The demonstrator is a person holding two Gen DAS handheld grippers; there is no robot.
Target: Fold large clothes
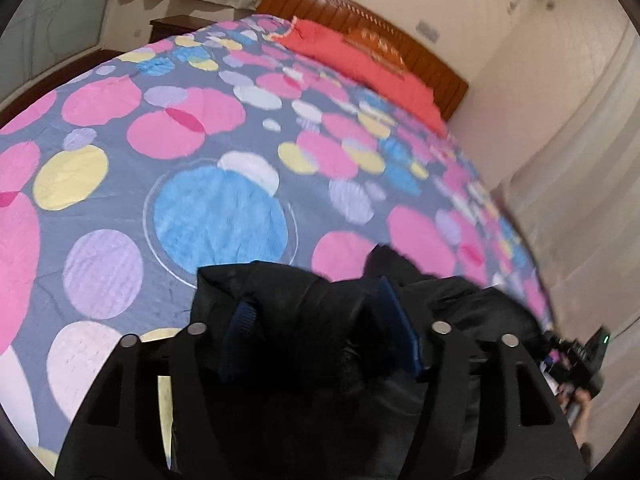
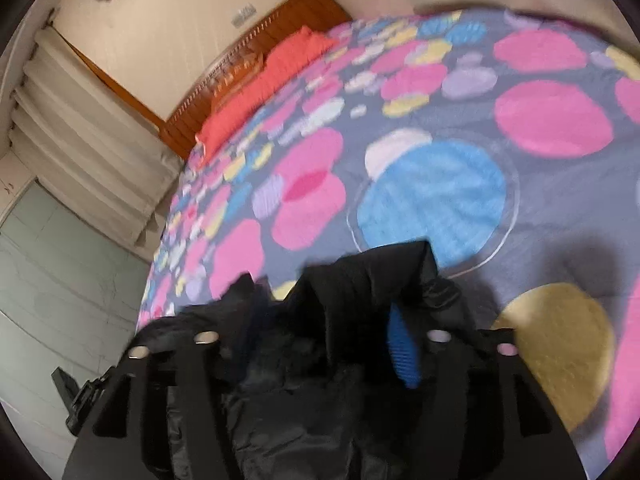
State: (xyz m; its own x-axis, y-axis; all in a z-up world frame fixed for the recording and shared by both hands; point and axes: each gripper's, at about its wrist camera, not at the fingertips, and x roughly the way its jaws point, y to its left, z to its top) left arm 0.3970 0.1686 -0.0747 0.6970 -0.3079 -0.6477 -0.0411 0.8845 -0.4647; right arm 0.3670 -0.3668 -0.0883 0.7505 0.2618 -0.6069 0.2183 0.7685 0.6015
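Fabric fills the near field of both wrist views: a black garment (image 1: pixel 320 304), bunched at the foot of the bed (image 1: pixel 120 184). In the left view the left gripper (image 1: pixel 320 340) stands spread, its blue pads (image 1: pixel 400 320) apart with dark cloth lying between them and not clamped. The right gripper (image 2: pixel 320 344) looks the same, with one blue pad (image 2: pixel 402 352) showing clear of the garment (image 2: pixel 360 280) and cloth heaped loosely in the gap. At the left view's right edge, a hand (image 1: pixel 576 400) holds the other tool.

I judge that a fold has just been laid and released. To do this well, draw both tongs back low and straight so no pad drags the edge, then check that the layers lie flat. Beyond lies the spotted cover, then a red pillow (image 1: pixel 360 64) against the wooden headboard (image 1: pixel 384 28).
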